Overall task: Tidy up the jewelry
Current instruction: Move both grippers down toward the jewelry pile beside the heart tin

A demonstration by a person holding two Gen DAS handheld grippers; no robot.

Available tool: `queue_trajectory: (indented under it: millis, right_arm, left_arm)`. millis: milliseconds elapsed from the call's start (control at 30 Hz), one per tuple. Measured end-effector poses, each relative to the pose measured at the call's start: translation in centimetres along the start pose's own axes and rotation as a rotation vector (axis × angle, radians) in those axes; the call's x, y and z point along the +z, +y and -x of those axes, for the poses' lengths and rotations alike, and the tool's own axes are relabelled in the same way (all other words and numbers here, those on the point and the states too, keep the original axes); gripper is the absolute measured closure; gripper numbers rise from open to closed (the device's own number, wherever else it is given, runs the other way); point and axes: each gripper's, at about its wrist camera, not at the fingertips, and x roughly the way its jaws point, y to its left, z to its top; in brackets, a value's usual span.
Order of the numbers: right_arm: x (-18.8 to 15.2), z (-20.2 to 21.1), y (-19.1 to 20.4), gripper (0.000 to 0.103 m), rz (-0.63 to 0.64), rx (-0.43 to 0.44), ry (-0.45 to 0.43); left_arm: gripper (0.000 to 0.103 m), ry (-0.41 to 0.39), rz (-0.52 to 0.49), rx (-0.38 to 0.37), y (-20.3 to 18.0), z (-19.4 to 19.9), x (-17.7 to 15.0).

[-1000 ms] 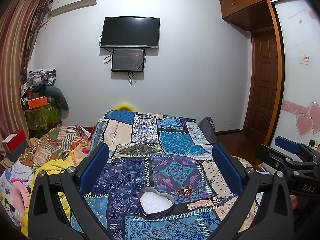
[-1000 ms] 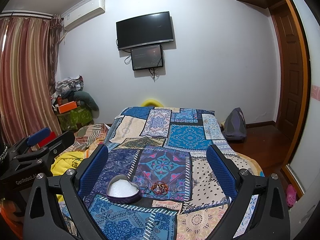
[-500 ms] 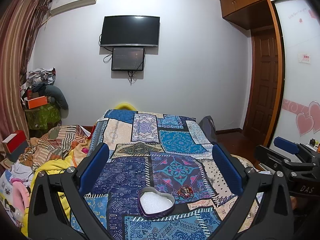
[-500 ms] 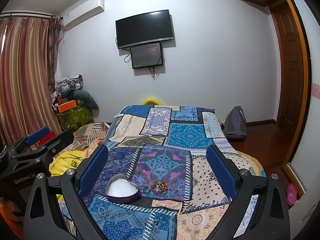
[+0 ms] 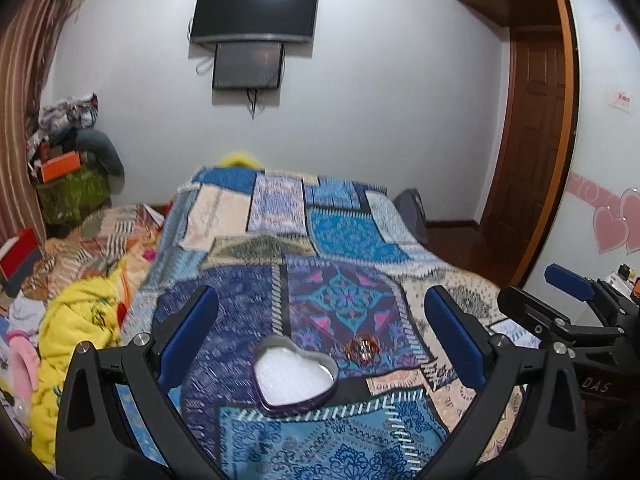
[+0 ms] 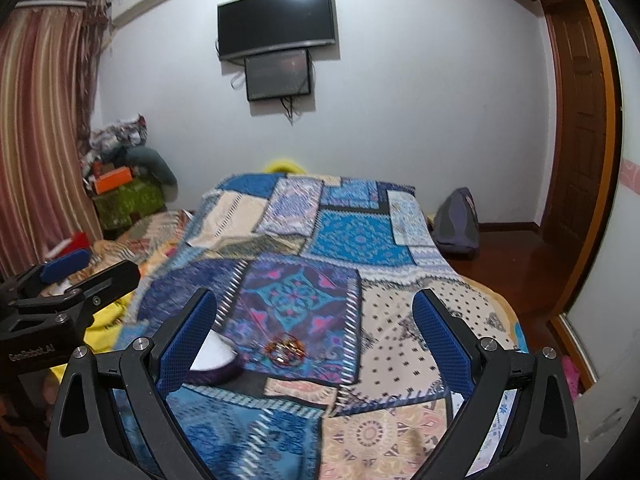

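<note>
Now both views have dipped toward the bed compared with half a second ago, and the patchwork cover [image 5: 344,240] is smeared with motion blur where it was sharp before. The left gripper [image 5: 320,336] stands with its blue pads spread wide and nothing between them; the heart-shaped tin [image 5: 294,376], white-lined and lidless, lies on the cover between its fingers, slightly nearer the left one, and fills more of the view than it did earlier. Just beyond the tin's right lobe, apart from it, sits the small amber-and-red beaded piece of jewelry [image 5: 362,347], blurred too much to tell what kind.

The right gripper [image 6: 316,330] is likewise wide open and empty. In its view the jewelry [image 6: 286,350] has shifted toward the middle of the gap and lies just ahead, between the fingers and left of centre, while the tin [image 6: 216,364] has slid behind the left finger, which now hides much of it. The left gripper [image 6: 68,280] shows at that view's left edge, and the right gripper [image 5: 576,308] at the other view's right edge.
</note>
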Motion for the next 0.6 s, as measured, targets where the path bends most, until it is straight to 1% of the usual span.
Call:
queue_trajectory:
  millis: [67, 167, 267, 367, 433, 467, 500, 567, 600]
  right_arm:
    - [-0.7, -1.0, -0.5, 0.005, 0.013, -0.023, 0.03]
    - [-1.5, -2.5, -1.3, 0.006, 0.029, -0.041, 0.081]
    - [-2.7, -3.8, -2.2, 0.006, 0.041, -0.04, 0.143]
    - [-3.8, -4.9, -3.1, 0.006, 0.05, -0.025, 0.2]
    - [-4.5, -5.5, -3.7, 0.007, 0.048, -0.009, 0.233]
    - [-4.8, -5.7, -4.0, 0.008, 0.046, -0.002, 0.244]
    - [-5.0, -6.1, -4.2, 0.012, 0.043, 0.005, 0.254]
    - [-5.4, -6.8, -4.7, 0.019, 0.035, 0.025, 0.28]
    - [-5.4, -7.0, -4.9, 0.024, 0.029, 0.034, 0.29]
  left_arm:
    - [0.0, 0.028, -0.003, 0.031, -0.3, -1.2, -0.6]
    - [0.0, 0.071, -0.011, 0.049, -0.8, -3.0, -1.9]
    - [0.002, 0.15, -0.012, 0.025, -1.3, -5.4, -3.4]
    - [0.008, 0.23, 0.005, -0.02, -1.6, -7.0, -4.6]
    - [0.015, 0.284, 0.025, -0.049, -1.7, -8.2, -5.5]
    - [0.016, 0.307, 0.035, -0.06, -1.8, -8.8, -5.9]
    - [0.018, 0.333, 0.044, -0.072, -1.9, -9.3, -6.4]
    - [0.024, 0.373, 0.054, -0.093, -2.3, -10.1, -7.1]
    - [0.028, 0.394, 0.055, -0.102, -2.5, -10.7, -7.5]
